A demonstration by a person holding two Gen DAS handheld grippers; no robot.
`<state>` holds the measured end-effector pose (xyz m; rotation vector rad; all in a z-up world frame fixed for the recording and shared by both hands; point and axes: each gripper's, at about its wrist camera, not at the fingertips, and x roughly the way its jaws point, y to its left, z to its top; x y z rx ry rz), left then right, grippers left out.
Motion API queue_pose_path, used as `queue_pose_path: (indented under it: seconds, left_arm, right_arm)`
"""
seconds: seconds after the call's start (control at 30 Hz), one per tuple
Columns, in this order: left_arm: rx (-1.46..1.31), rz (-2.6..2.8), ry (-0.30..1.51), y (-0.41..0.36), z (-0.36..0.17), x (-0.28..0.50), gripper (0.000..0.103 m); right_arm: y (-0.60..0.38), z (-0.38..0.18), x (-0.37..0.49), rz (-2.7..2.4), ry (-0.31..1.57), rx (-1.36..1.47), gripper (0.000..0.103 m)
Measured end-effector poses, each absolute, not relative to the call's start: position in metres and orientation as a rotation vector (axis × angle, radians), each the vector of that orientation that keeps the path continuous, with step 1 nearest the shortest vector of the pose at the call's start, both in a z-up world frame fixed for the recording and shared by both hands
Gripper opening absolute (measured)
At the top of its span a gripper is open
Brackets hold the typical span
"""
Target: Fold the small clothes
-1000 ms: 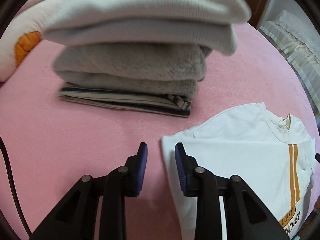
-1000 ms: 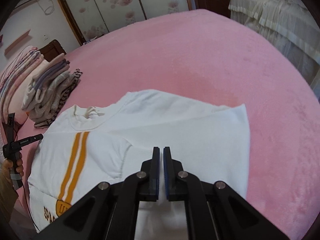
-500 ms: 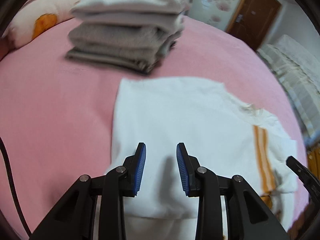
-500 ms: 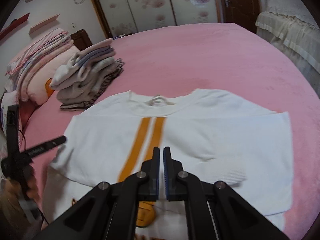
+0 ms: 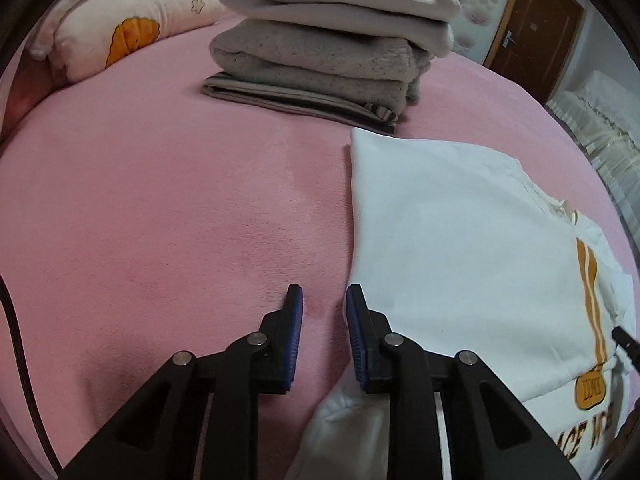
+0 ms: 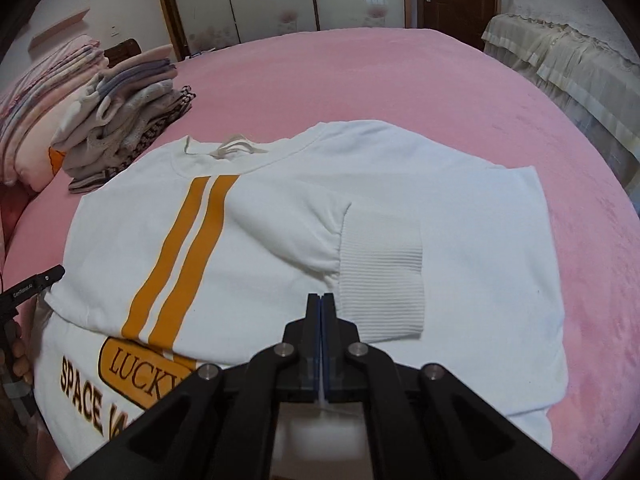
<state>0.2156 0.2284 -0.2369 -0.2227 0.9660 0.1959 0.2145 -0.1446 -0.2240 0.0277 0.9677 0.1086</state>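
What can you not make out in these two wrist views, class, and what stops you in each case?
- Sweatshirt lettering: bottom edge and right gripper cut it off, right view.
- Whether the right gripper pinches fabric: its own body hides this.
- Sweatshirt hem: under the left gripper, left view.
- Lowest garments in the folded stack: only edges show.
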Motion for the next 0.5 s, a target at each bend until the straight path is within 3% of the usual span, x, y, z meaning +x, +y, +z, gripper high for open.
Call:
queue_pose_path:
  seconds: [0.33, 0.37, 0.5]
  left_arm:
    - [-0.157, 0.237, 0.954, 0.218, -0.218, 0.211, 0.024]
    - [-0.158, 0.235, 0.945, 0.218, -0.210, 0.206, 0.029]
    - [-0.141, 0.239, 0.904, 0.212, -0.180, 0.187, 0.066]
  right_arm:
    - [-0.144, -0.195, 0.200, 0.149, 0.929, 0.075, 0.003]
    - [-0.145, -0.188, 0.196, 0.146, 0.920, 0.076, 0.003]
    - [-0.157, -0.161, 0.172, 0.142, 0.881, 0.104, 0.003]
